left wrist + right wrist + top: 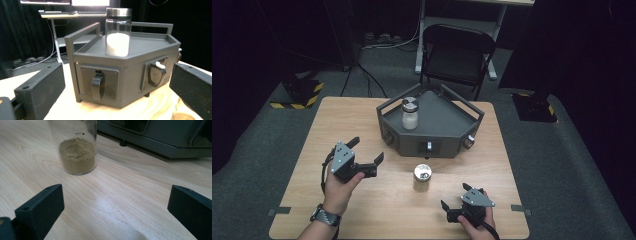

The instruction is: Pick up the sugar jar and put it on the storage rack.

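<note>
A dark grey angular rack stands at the table's far middle. On its top tray stands a glass jar of white powder with a metal lid. A second jar, holding tan powder, stands on the wood in front of the rack. My left gripper is open, left of the rack and facing it. My right gripper is open near the front edge, a short way right of the tan jar. Neither holds anything.
The wooden table has bare wood around both hands. The rack's faces carry drawer-like fronts with handles. A black folding chair and a desk frame stand behind the table. Yellow-black marked bases sit on the floor at both sides.
</note>
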